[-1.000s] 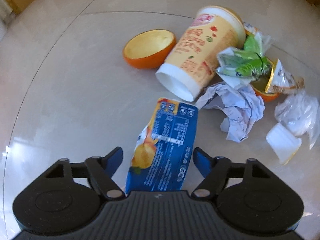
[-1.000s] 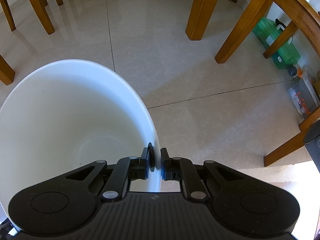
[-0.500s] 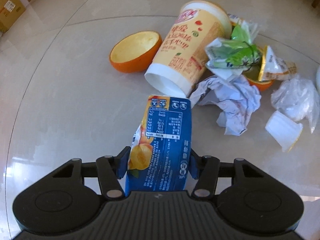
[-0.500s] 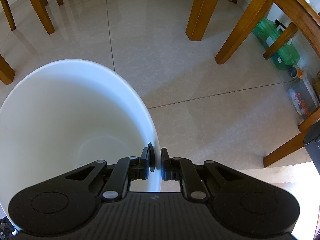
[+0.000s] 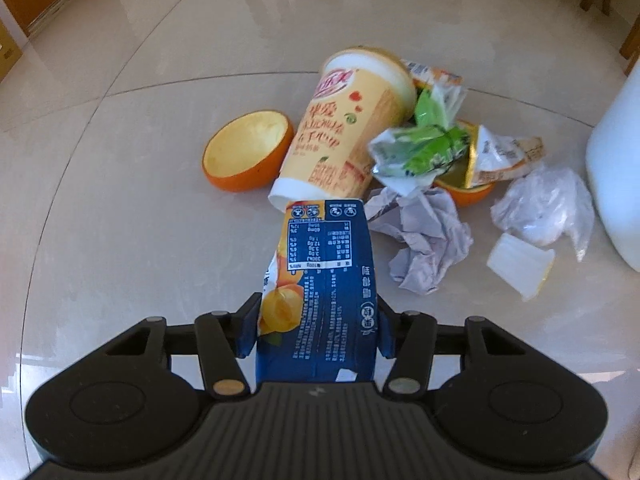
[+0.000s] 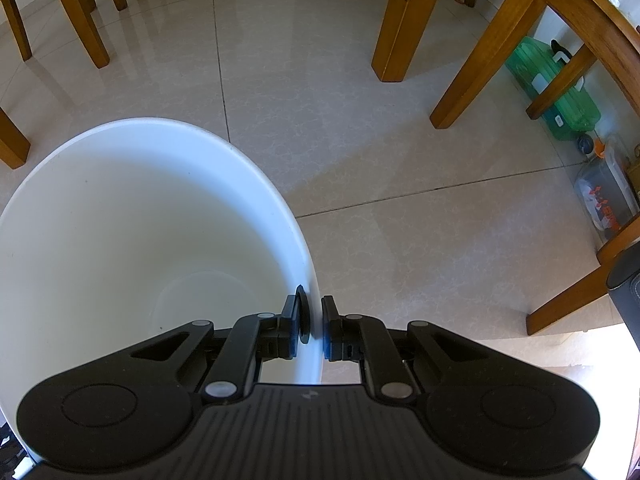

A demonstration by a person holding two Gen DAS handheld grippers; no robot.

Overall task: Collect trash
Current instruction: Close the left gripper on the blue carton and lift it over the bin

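A blue juice carton [image 5: 320, 292] is clamped in the left gripper [image 5: 318, 328], whose jaws have just been closing on it, above a glass worktop [image 5: 120, 220] strewn with trash: a yellow paper cup [image 5: 348, 132], an orange peel half [image 5: 246, 152] and crumpled paper [image 5: 428, 240]. The rim of a white bin [image 6: 160, 220] is pinched by the closed right gripper [image 6: 314, 328]. The flattened carton may be squeezed out of the hold, or the tilted bin missed, if the carry is hurried.
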